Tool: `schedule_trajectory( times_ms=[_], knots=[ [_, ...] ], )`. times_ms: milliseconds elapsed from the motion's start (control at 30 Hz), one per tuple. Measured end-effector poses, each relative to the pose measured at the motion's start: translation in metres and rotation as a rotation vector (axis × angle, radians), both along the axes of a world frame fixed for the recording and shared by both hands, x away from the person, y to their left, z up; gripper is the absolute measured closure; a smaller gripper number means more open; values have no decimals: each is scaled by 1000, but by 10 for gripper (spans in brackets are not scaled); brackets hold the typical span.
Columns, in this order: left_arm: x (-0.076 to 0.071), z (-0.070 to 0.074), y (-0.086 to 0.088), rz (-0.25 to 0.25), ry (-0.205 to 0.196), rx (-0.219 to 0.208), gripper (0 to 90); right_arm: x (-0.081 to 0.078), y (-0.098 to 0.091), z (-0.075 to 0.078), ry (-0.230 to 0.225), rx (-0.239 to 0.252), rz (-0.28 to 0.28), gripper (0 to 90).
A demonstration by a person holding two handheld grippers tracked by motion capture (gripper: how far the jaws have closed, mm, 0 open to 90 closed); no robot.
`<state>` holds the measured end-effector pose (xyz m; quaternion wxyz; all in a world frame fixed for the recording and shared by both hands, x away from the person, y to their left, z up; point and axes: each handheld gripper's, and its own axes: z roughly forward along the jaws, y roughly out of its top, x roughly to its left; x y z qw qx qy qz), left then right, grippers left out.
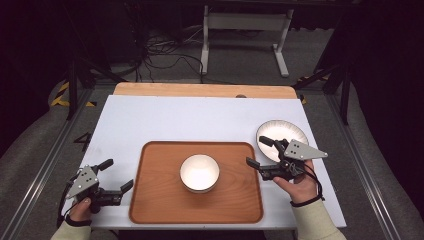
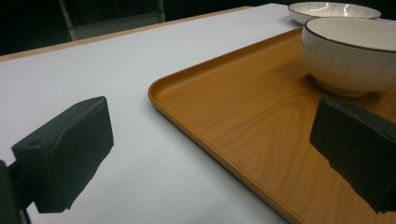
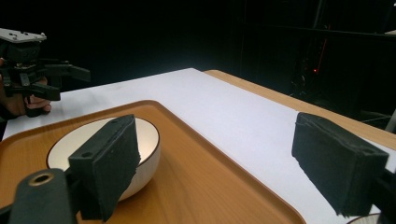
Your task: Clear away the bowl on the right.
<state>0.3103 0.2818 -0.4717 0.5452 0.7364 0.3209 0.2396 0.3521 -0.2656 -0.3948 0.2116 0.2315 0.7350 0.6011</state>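
Note:
A white bowl [image 1: 199, 172] sits in the middle of a wooden tray [image 1: 155, 200] on the white table. A white plate [image 1: 287, 131] lies on the table just right of the tray. My left gripper [image 1: 119, 175] is open at the tray's left edge, one jaw over the table and one over the tray [image 2: 243, 112]; the bowl [image 2: 350, 60] and plate [image 2: 331, 10] lie ahead of it. My right gripper [image 1: 256, 150] is open at the tray's right edge, next to the plate, facing the bowl [image 3: 144, 140]. Nothing is between either pair of jaws. The left gripper [image 3: 79, 81] appears far off in the right gripper view.
A wooden strip [image 1: 200, 90] runs along the table's far edge. Beyond it stand a white frame [image 1: 245, 30] and loose cables [image 1: 160, 50] on the floor. Bare white table surface [image 1: 200, 120] stretches behind the tray.

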Motion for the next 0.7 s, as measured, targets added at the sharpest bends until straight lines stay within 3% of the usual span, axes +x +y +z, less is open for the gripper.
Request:
schedule_trajectory(
  times_ms=[200, 433, 700],
  knots=[
    [0, 0, 0, 0, 0, 0, 3, 0, -7, -9, -36, -13, -25, 153],
    [0, 0, 0, -1, 0, 0, 3, -3, -15, -20, -46, -8, -35, 154],
    [0, 0, 0, -1, -1, 0, 3, -6, -21, -33, -26, -17, -74, 158]
  ],
)
